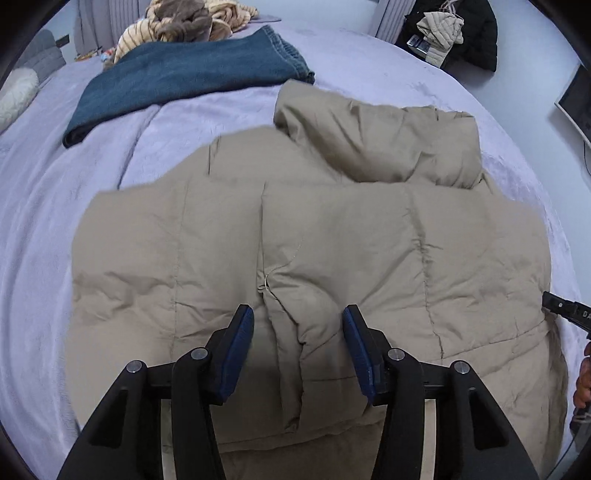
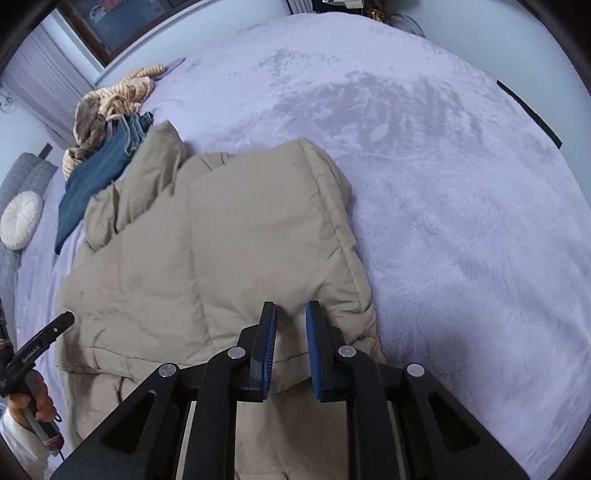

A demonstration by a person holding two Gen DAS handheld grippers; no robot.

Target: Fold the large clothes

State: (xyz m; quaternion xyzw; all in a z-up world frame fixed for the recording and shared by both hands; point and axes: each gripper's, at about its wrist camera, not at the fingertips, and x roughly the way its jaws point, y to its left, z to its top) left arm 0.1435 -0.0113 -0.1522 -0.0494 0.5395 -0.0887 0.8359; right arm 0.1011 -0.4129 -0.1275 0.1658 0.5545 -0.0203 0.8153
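A beige puffer jacket [image 1: 332, 240] lies partly folded on the lilac bedspread [image 1: 44, 206], hood [image 1: 388, 136] toward the far side. My left gripper [image 1: 298, 314] hovers over the jacket's near middle, jaws wide open and empty. In the right wrist view the jacket [image 2: 229, 236] fills the centre. My right gripper [image 2: 291, 308] is over its near right edge, jaws partly open with a fold of fabric showing between them, not clamped. The left gripper's tip [image 2: 48, 332] shows at the left edge, held by a hand.
Folded blue jeans [image 1: 177, 77] lie beyond the jacket, with a striped tan blanket [image 1: 184, 22] behind them. A round white cushion [image 2: 22, 219] and a grey headboard sit at the left. Dark clothes [image 1: 461, 33] hang at the far right. Bare bedspread [image 2: 461, 221] lies right of the jacket.
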